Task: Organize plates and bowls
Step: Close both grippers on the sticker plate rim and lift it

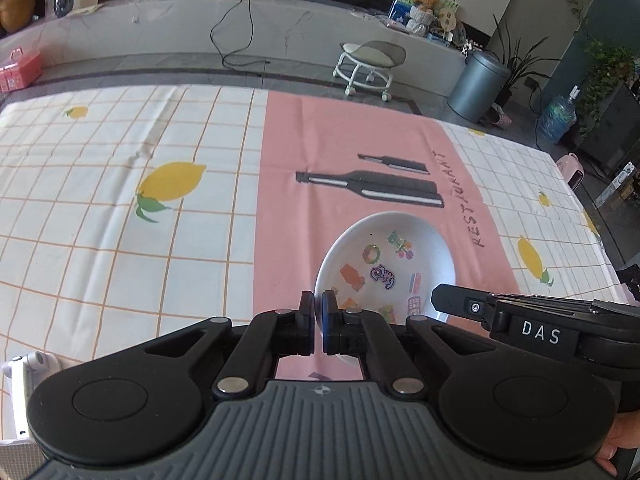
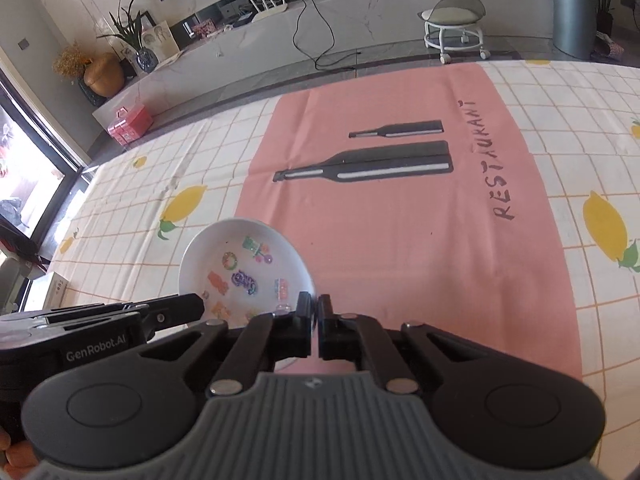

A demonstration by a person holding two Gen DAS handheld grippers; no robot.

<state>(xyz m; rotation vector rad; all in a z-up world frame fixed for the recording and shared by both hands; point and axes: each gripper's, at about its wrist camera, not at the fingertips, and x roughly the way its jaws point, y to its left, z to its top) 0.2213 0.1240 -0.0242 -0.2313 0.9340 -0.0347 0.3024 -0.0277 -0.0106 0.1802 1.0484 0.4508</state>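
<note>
I am holding the white bowl [image 1: 386, 264] from two sides at once, and both wrist views are showing it low in the frame, just above the gripper bodies. In the left wrist view the left gripper [image 1: 319, 312] is sitting at bottom centre, its two pads pressed onto the bowl's near left rim, one pad outside the wall and one inside. The bowl is lying right of centre there, over the pink placemat [image 1: 360, 140], with coloured cartoon stickers showing on its inner floor. The right gripper [image 1: 440, 298] is entering from the lower right edge of that frame, its black tip reaching the bowl's right rim.

In the right wrist view the right gripper [image 2: 317, 312] is pinching the bowl's [image 2: 244, 264] right rim at bottom centre, fingers nearly together with the thin white wall between them. The bowl is sitting left of centre here, straddling the placemat's [image 2: 400, 220] left border and the checked lemon tablecloth [image 2: 140, 208]. The left gripper [image 2: 198, 308] is coming in from the lower left edge, its tip at the bowl's near left side.

I cannot tell whether the bowl is resting on the cloth or is lifted slightly off it
</note>
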